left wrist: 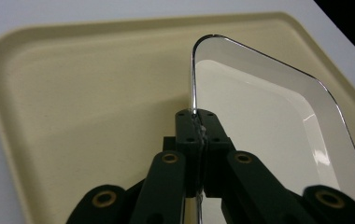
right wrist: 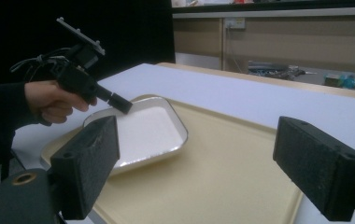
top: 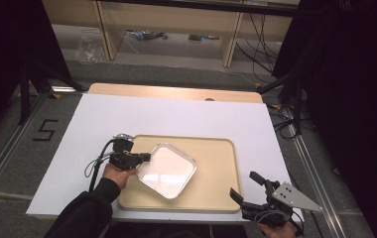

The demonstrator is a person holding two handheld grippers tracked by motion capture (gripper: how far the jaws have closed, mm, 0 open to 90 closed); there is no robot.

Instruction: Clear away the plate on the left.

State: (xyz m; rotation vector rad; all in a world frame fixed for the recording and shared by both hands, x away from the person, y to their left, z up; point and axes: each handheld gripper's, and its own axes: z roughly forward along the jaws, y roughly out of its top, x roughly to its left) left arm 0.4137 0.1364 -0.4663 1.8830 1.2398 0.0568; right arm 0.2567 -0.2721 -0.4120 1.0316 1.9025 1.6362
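Dish (left wrist: pixel 278 126) rim sits clamped between left gripper (left wrist: pixel 197 122) fingers, over tray (left wrist: pixel 87 88).

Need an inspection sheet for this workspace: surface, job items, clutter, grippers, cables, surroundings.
Surface: white tabletop, wooden strip at its far edge.
Job's things: white rectangular plate tilted, one edge lifted, over the beige tray.
Clutter: nothing seen on the tabletop.
Grippers: left gripper shut on the plate's rim; right gripper open, at the table's near right corner, holding nothing.
Cables: cable trailing from the left gripper; loose wires on the floor behind.
Surroundings: wooden shelving beyond the table, dark curtains at both sides.
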